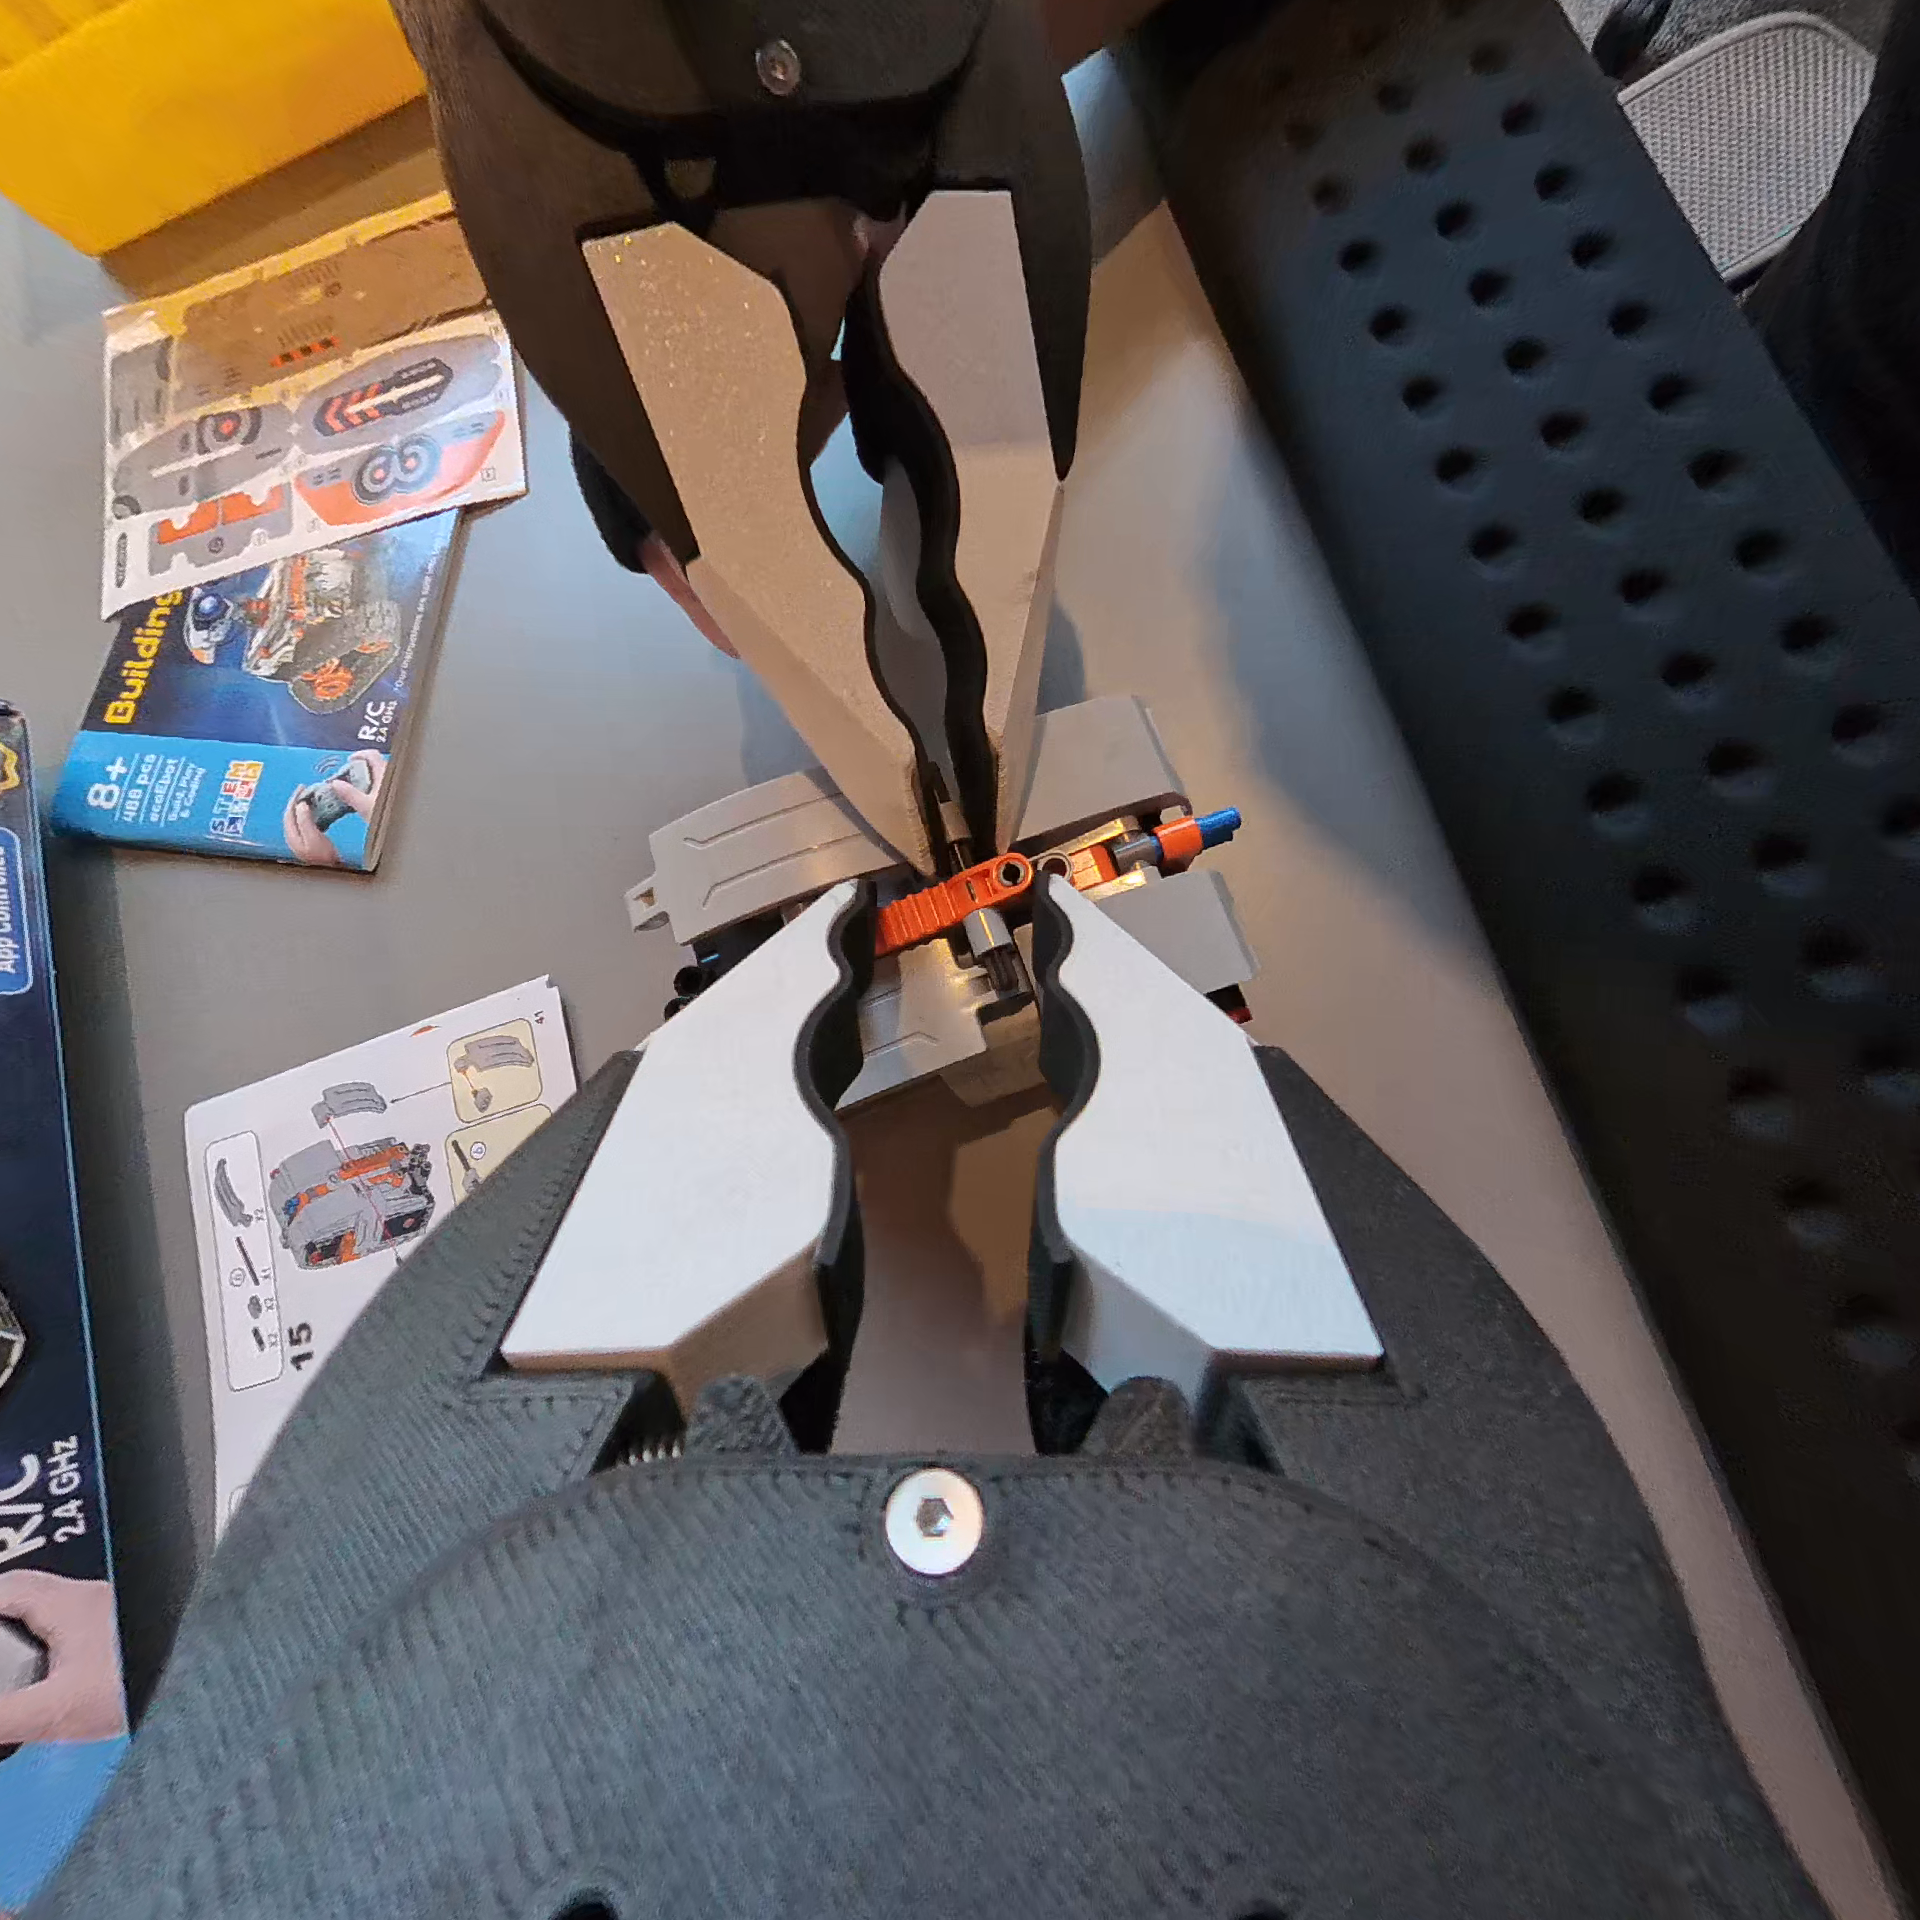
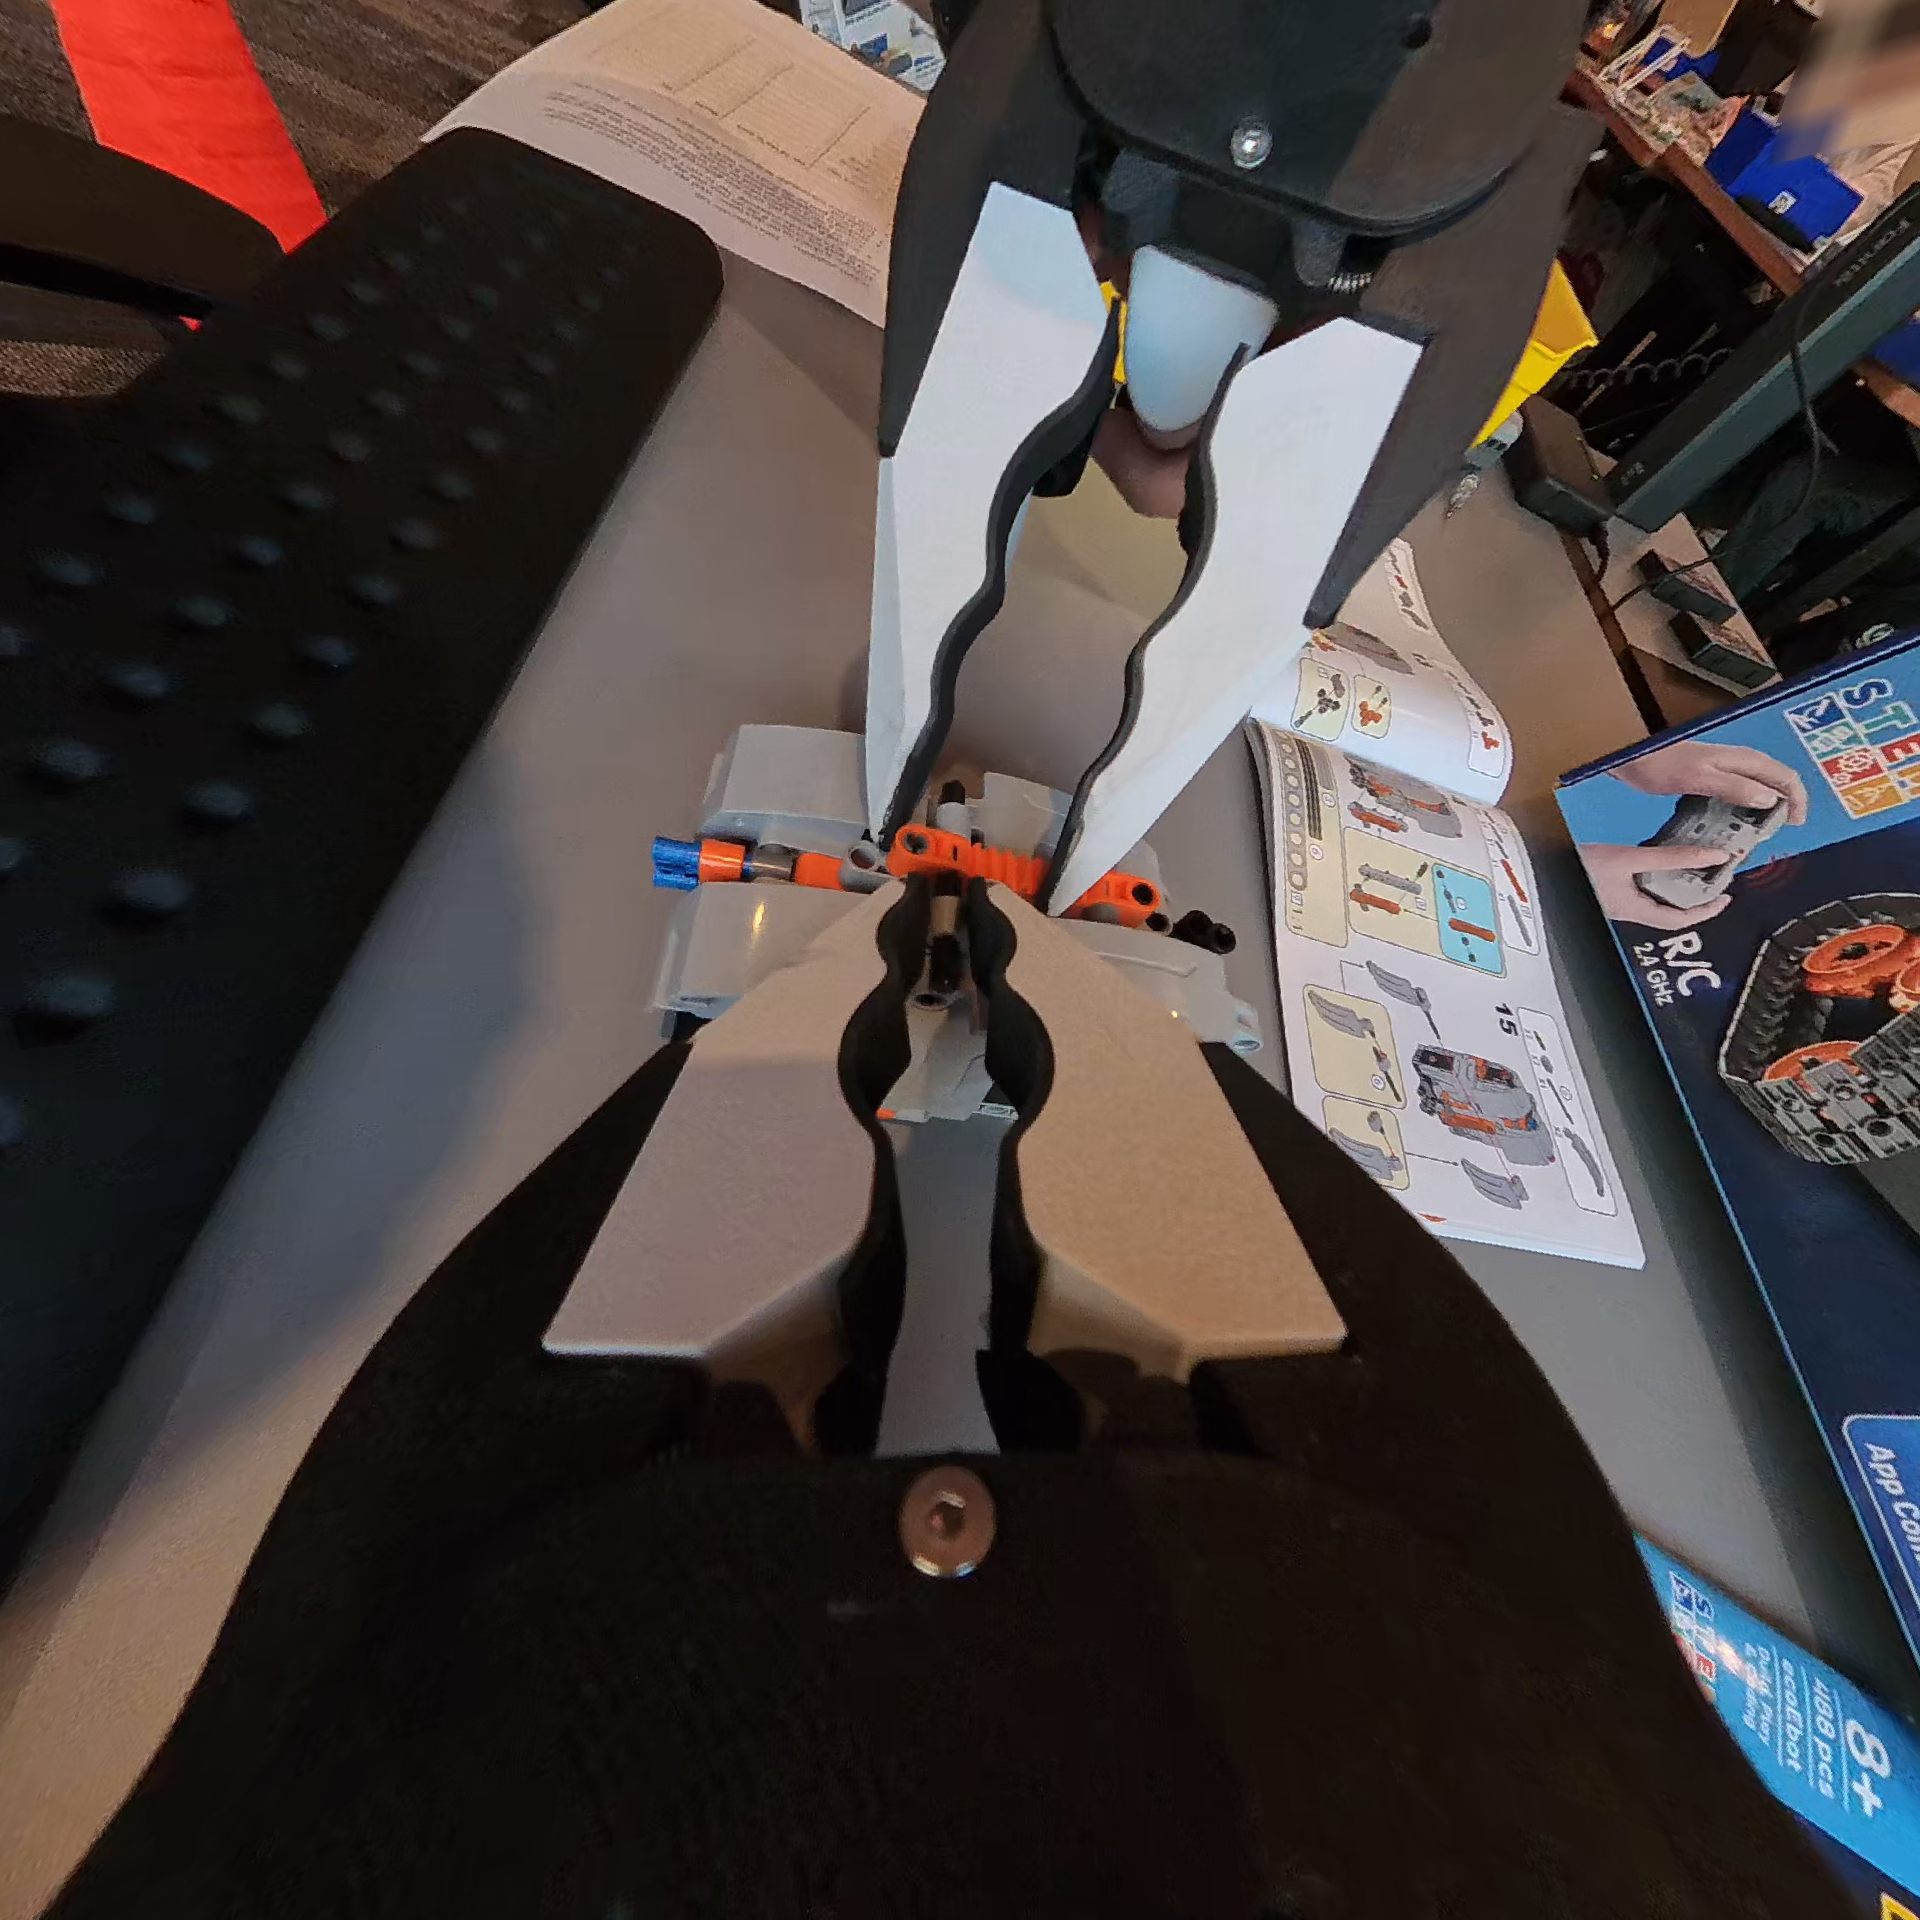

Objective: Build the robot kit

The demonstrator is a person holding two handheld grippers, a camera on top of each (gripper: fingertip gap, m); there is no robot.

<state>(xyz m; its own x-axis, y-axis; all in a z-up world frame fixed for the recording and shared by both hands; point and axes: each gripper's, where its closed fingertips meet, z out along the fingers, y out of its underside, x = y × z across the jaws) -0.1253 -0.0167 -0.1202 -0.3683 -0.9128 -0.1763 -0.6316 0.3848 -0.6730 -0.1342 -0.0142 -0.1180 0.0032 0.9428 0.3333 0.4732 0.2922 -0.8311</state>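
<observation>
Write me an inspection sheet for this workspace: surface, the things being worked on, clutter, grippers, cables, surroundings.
Surface: grey table.
Worked things: grey brick model with an orange toothed bar across its top and a blue pin at one end.
Clutter: open instruction booklet, blue kit box, sticker sheet, closed manual, printed papers.
Grippers: left gripper open, tips astride the bar; right gripper shut on a small dark axle standing on the model.
Cables: dark leads near a monitor at the table's far edge.
Surroundings: black perforated chair back, yellow bin, cluttered shelves.
</observation>
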